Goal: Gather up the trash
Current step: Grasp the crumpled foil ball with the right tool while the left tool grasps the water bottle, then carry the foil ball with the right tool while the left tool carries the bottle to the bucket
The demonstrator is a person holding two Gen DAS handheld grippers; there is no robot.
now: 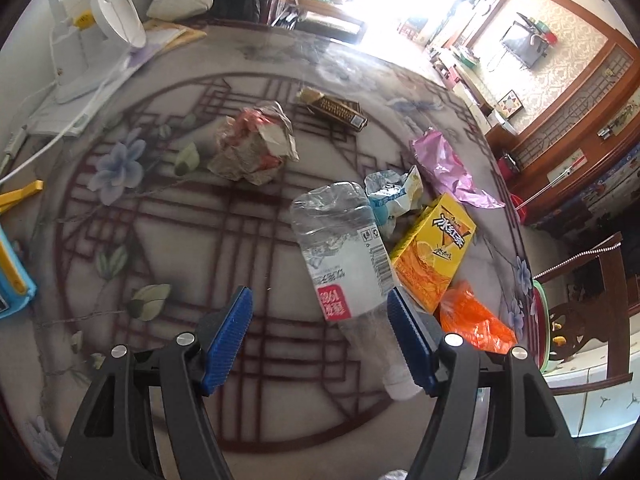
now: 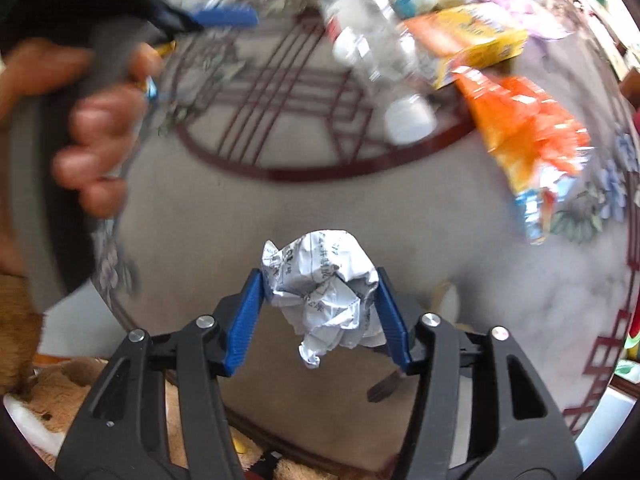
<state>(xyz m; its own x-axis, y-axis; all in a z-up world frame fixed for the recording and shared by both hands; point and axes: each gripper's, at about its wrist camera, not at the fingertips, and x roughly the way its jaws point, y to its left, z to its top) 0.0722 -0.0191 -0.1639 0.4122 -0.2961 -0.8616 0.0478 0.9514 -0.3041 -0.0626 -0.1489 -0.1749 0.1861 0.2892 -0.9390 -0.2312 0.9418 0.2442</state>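
So on the left wrist view, far left there's a white lamp point(image 1: 108, 16) at the back edge of the surface point(image 1: 180, 248), which has a floral lattice pattern. Toward the middle sits a crumpled paper wad point(image 1: 256, 146) with red print, and behind it, a bit to the right, a small brown box point(image 1: 336, 110). The left gripper point(image 1: 320, 336) is spread wide with nothing pinched; a clear plastic bottle point(image 1: 344, 256) lies mostly between its blue pads, right up against the right one, cap end toward the camera. Just right of the bottle: a blue-white wrapper point(image 1: 390, 196), a yellow drink carton point(image 1: 434, 252), a pink wrapper point(image 1: 444, 164) behind, and an orange bag point(image 1: 474, 326) nearest the edge.

Right wrist view is kinda blurry. A hand point(image 2: 92, 128) shows at the left. The right gripper point(image 2: 320, 300) is pinching a white paper ball point(image 2: 324, 292), both pads pressing into it, near the front edge of the surface.
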